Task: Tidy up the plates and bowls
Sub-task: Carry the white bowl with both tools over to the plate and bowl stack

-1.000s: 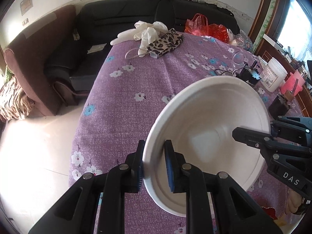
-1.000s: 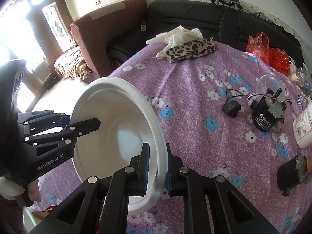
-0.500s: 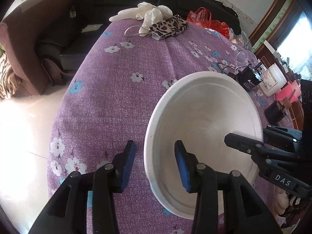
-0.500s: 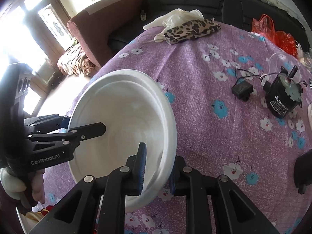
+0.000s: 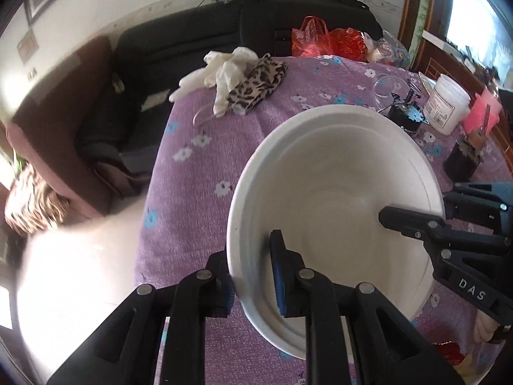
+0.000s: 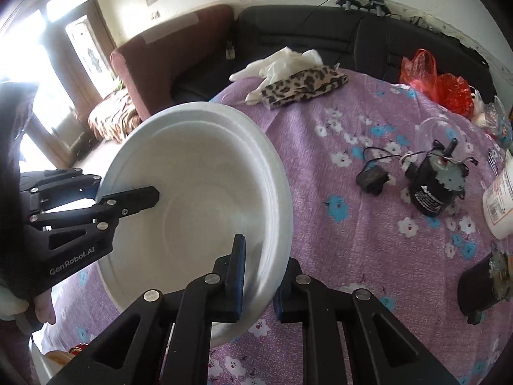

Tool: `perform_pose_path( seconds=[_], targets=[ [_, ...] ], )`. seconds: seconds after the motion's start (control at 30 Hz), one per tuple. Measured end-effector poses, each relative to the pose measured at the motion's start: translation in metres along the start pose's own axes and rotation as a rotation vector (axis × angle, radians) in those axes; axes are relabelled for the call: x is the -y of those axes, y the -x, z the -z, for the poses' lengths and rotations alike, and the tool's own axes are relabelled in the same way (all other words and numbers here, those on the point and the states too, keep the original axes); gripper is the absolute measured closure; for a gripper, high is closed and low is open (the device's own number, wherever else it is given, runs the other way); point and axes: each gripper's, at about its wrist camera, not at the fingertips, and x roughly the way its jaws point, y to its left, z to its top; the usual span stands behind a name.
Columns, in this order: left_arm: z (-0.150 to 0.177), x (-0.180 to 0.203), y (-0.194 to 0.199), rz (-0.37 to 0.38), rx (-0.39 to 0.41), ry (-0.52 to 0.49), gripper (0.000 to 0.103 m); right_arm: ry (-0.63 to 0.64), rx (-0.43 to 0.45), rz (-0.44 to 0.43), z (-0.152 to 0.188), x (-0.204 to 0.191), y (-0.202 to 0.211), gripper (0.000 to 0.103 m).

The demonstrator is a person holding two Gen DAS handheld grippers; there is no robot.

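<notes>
Here my left claw point(image 5: 253, 271) has just closed back onto the white bowl point(image 5: 336, 211), pinching its rim at about 8 o'clock, one pad inside and one outside. My right claw point(image 6: 259, 276) clamps the opposite rim, at about 5 o'clock in its own view. The bowl hangs tilted between both claws above the purple flowered surface point(image 6: 368, 224). At 12 o'clock lie a leopard-print cloth point(image 5: 256, 86) and pale gloves point(image 5: 221, 67).
</notes>
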Motion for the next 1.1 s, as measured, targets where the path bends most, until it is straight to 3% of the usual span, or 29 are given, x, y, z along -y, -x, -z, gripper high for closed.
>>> perform_pose_path(
  seconds=[0.43, 1.1],
  targets=[
    [-0.020, 0.059, 0.025, -0.087, 0.018, -0.189, 0.085, -0.126, 0.080, -0.024, 0.014, 0.045, 0.039, 0.087],
    [-0.028, 0.154, 0.096, -0.171, 0.065, -0.349, 0.084, -0.255, 0.215, -0.055, 0.050, 0.092, 0.136, 0.087]
  ],
)
